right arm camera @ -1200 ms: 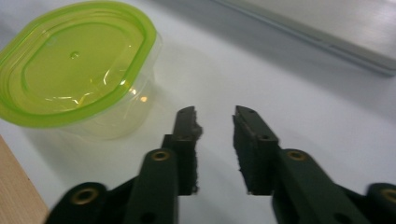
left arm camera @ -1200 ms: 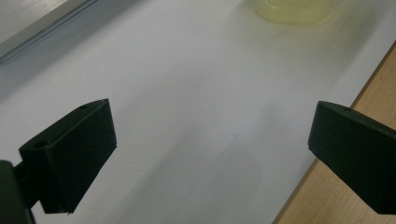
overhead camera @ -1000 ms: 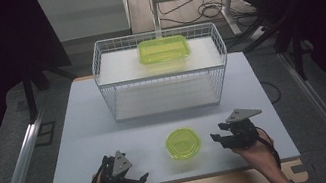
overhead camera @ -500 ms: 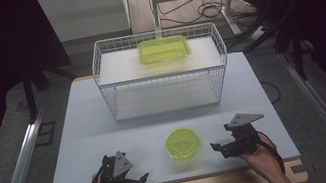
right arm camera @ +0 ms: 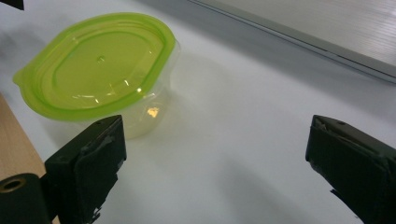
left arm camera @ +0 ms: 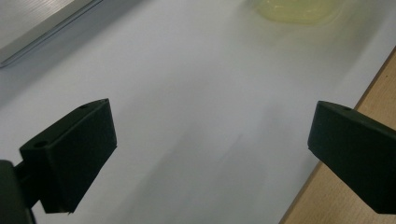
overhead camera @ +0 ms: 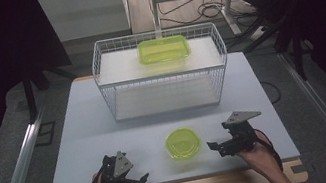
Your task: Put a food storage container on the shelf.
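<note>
- The round tub (overhead camera: 183, 143) with a green lid sits on the white table (overhead camera: 107, 132) near the front edge, between the two grippers and touching neither.
- The right gripper (overhead camera: 215, 147) rests just right of the tub, pointing toward it; its jaws have just been opening and now stand wide apart with nothing between them. In the right gripper view the tub (right arm camera: 100, 70) lies beyond the left jaw.
- The left gripper (overhead camera: 141, 180) sits at the front left, jaws spread wide over bare table.
- A wire basket (overhead camera: 114, 87) stands at the back of the table, with a rectangular green-lidded box (overhead camera: 164, 50) on top.
</note>
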